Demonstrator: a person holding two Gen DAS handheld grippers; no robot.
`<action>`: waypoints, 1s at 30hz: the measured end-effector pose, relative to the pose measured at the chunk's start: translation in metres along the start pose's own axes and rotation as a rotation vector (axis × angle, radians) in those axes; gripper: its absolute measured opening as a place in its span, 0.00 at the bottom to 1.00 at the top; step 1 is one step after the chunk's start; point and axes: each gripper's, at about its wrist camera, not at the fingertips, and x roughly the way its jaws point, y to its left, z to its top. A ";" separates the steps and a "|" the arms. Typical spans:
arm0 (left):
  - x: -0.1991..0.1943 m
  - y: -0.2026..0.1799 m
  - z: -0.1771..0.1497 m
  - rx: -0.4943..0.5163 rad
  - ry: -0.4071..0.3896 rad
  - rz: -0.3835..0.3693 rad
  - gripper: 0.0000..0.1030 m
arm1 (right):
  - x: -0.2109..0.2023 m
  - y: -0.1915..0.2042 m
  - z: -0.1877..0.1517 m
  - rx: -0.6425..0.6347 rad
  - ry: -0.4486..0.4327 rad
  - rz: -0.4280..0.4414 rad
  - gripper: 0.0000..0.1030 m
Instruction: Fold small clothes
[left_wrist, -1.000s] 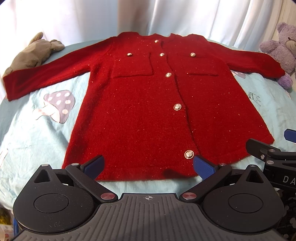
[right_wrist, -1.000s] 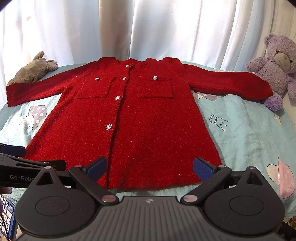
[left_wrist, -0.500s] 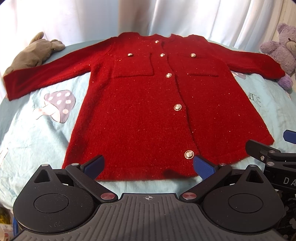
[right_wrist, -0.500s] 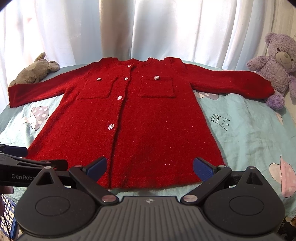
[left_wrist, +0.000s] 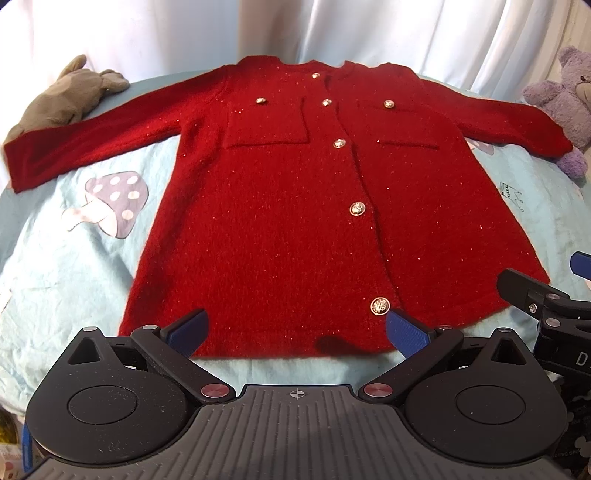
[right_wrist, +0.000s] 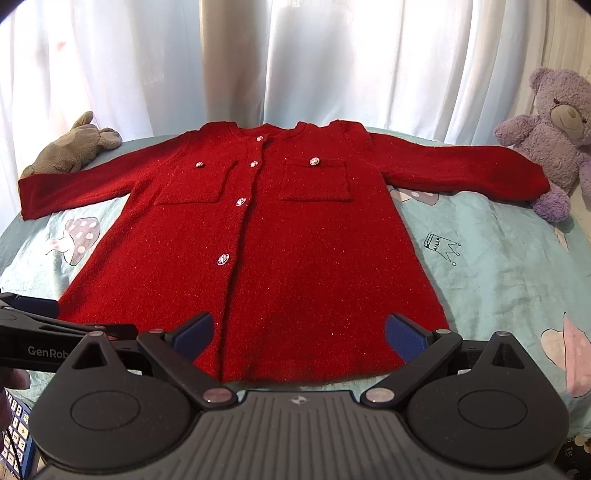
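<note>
A small red knitted cardigan (left_wrist: 295, 206) with metal buttons and two chest pockets lies flat, face up, on a light blue sheet (left_wrist: 74, 266), sleeves spread to both sides; it also shows in the right wrist view (right_wrist: 295, 251). My left gripper (left_wrist: 295, 328) is open and empty, hovering at the hem's left half. My right gripper (right_wrist: 299, 332) is open and empty at the hem's right half. Each gripper shows at the edge of the other's view: the right one (left_wrist: 546, 299), the left one (right_wrist: 55, 332).
A grey plush toy (left_wrist: 66, 96) lies at the back left by the left cuff. A purple teddy bear (right_wrist: 554, 140) sits at the back right, touching the right cuff. White curtains (right_wrist: 295, 62) hang behind. The sheet has mushroom (left_wrist: 110, 199) and crown (right_wrist: 439, 247) prints.
Both views have shifted slightly; the right gripper's view shows the cardigan a little lower and farther away. The cardigan has not moved and both grippers stay open.
</note>
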 end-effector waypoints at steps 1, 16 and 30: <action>0.001 0.000 0.000 0.001 0.003 0.001 1.00 | 0.000 0.000 0.000 -0.005 -0.007 0.000 0.96; 0.023 0.011 0.017 -0.078 -0.020 -0.065 1.00 | 0.026 -0.048 0.015 0.164 -0.067 0.224 0.94; 0.081 0.009 0.084 -0.307 0.020 -0.056 1.00 | 0.206 -0.419 0.057 1.157 -0.349 -0.015 0.35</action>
